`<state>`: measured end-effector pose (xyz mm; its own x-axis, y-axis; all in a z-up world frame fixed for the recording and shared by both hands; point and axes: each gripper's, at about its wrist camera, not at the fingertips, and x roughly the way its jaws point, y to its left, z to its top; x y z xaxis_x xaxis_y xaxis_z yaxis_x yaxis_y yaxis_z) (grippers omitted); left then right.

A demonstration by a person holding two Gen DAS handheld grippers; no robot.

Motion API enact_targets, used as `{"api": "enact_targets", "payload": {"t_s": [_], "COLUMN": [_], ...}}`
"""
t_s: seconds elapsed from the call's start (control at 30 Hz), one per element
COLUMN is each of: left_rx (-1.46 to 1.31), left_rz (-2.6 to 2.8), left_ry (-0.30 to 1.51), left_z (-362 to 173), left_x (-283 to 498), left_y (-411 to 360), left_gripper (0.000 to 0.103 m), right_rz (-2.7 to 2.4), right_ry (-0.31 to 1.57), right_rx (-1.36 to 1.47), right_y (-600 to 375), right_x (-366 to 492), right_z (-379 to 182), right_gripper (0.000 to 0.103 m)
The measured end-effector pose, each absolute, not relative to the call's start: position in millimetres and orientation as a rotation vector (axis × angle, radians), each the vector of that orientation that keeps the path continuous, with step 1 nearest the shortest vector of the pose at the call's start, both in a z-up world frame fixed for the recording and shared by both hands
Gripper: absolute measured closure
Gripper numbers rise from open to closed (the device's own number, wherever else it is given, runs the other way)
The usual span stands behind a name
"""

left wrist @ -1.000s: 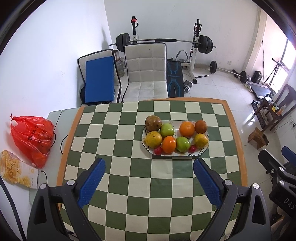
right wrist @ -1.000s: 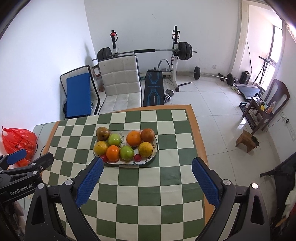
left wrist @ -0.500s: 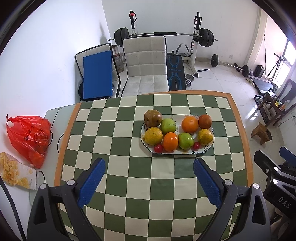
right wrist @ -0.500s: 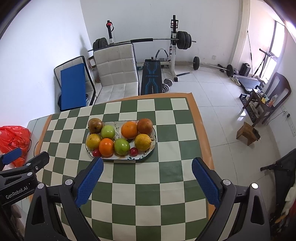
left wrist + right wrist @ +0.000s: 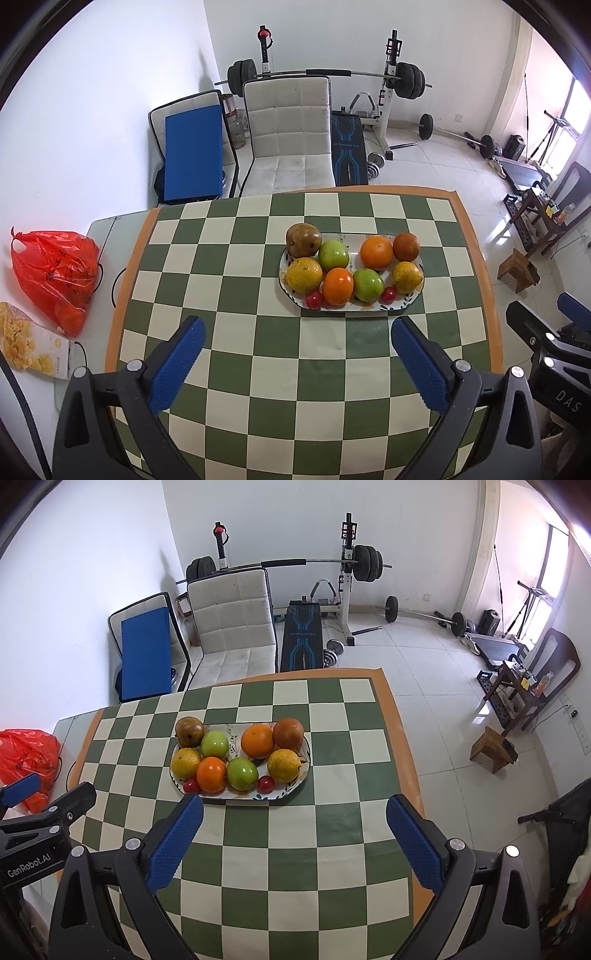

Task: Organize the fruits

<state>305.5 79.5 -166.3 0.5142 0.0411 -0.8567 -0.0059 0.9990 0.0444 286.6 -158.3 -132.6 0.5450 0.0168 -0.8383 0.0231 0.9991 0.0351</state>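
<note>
Hovering above the green-and-cream checkered counter [image 5: 295, 354], my left hand-held gripper [image 5: 293, 354] and right hand-held gripper [image 5: 293, 832] are both spread wide, holding nothing. Oranges, green apples and small red fruits lie on the oval white patterned plate [image 5: 295, 788] mid-counter, beyond both.

A plate [image 5: 416, 298] sat on the tabletop [image 5: 295, 369], toward its far right part, with the fruits [image 5: 338, 286] lying on it in two rows and two small ones at the near edge. Behind the tabletop stood a chair [image 5: 291, 147], with a weight bench [image 5: 347, 147] to its right. Left of the tabletop lay a bag [image 5: 55, 273], with a box [image 5: 29, 347] just before it.
</note>
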Motion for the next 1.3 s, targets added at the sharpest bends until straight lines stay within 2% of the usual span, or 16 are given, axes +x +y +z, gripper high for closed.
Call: {"api": "enact_targets", "payload": {"t_s": [1.3], "left_rx": [0.026], "left_rz": [0.03], "left_ry": [1.006], "left_z": [-156], "left_x": [294], "left_y": [75], "left_gripper": [0.0], "right_rz": [0.004], "right_ry": [0.979], "right_rx": [0.036], "right_y": [-160], "right_x": [287], "right_z": [-123], "right_gripper": [0.001]}}
